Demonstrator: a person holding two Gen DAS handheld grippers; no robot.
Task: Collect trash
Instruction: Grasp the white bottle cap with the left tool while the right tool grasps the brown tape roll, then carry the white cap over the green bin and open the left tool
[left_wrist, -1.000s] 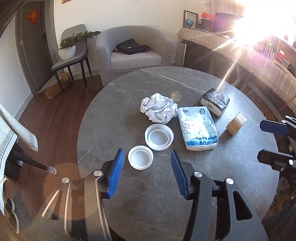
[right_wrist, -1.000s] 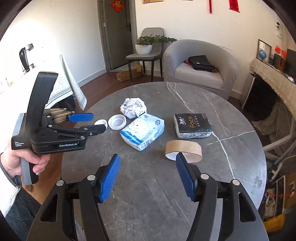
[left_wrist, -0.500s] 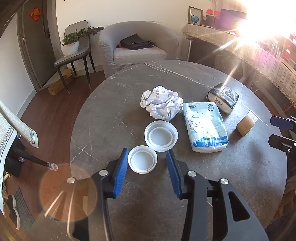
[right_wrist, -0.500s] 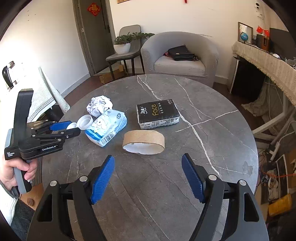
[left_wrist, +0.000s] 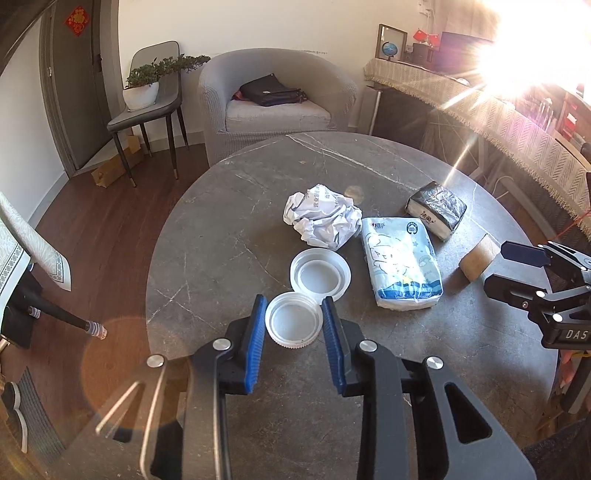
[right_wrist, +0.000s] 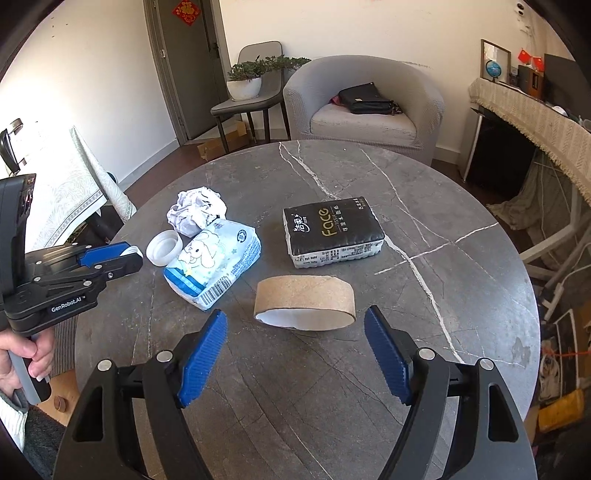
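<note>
Left gripper (left_wrist: 293, 322) astride white lid (left_wrist: 293, 319)

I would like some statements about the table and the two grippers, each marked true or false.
1. The small white lid lies between the left gripper fingers. True.
2. The right gripper holds the cardboard ring. False: its fingers stand wide open, short of the ring.
3. The crumpled paper lies inside the larger white lid. False: it lies beside it on the table.
4. The black tissue pack lies flat on the table. True.
</note>
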